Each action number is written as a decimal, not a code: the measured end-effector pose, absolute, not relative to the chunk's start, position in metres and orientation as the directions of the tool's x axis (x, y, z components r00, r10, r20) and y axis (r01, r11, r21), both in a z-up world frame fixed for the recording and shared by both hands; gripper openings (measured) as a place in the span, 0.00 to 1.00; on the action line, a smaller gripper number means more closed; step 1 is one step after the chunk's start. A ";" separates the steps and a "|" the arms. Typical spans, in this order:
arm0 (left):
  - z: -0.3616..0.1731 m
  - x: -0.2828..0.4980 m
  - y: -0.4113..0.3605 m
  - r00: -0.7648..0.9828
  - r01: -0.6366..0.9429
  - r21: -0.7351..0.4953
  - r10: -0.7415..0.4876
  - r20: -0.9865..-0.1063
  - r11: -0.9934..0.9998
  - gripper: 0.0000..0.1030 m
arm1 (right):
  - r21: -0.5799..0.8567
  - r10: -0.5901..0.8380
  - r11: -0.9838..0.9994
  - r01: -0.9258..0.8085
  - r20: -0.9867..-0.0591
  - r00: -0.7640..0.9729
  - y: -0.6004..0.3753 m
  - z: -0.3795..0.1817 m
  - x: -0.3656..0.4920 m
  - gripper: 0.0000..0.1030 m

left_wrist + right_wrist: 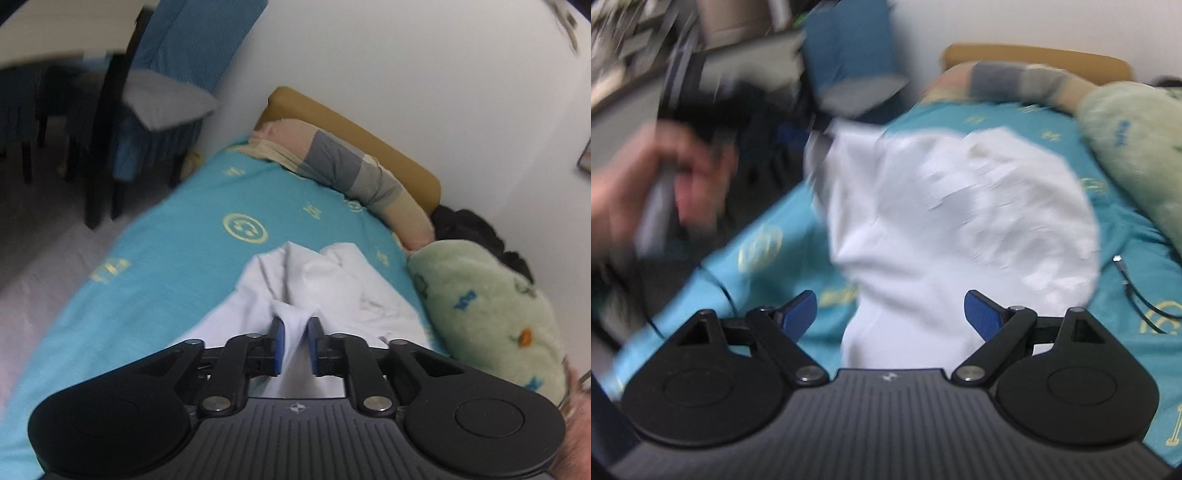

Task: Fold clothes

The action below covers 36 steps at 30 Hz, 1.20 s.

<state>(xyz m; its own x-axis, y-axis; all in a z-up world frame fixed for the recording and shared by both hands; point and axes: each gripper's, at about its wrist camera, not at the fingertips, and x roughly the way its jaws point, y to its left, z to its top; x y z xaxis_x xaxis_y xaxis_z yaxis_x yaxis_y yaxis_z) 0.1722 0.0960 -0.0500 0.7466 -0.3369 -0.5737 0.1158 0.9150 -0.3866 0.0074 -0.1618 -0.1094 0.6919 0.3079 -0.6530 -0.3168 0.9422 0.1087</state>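
Observation:
A white garment (325,280) lies crumpled on the turquoise bed sheet (166,240). A fold of it stands bunched between the blue pads of my left gripper (294,321), which is shut on it. In the right wrist view the same garment (960,206) spreads over the sheet (1126,236), and its left edge is pulled up toward the blurred left gripper (798,136), which a hand (665,177) holds. My right gripper (890,306) is open wide just above the garment's near end, with its pads (982,314) clear of the cloth.
A green fleece pillow (480,295) and a striped pillow (340,162) lie along the wall by the tan headboard (369,133). A blue-covered chair (159,96) stands off the bed's left side. A thin black cable (1134,288) lies on the sheet at right.

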 end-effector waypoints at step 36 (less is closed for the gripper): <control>-0.062 0.148 0.015 0.659 0.456 -0.193 -0.475 -0.583 0.869 0.05 | 0.443 0.288 0.896 0.028 -0.629 0.722 -0.306 -0.116 0.062 0.24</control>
<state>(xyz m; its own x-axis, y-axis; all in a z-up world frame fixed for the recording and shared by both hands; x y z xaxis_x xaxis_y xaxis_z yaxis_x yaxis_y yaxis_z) 0.1480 0.0153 -0.0620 0.6586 -0.4752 -0.5835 0.4558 0.8689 -0.1931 0.0616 -0.3061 -0.1156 0.7221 0.2880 -0.6290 0.0281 0.8963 0.4426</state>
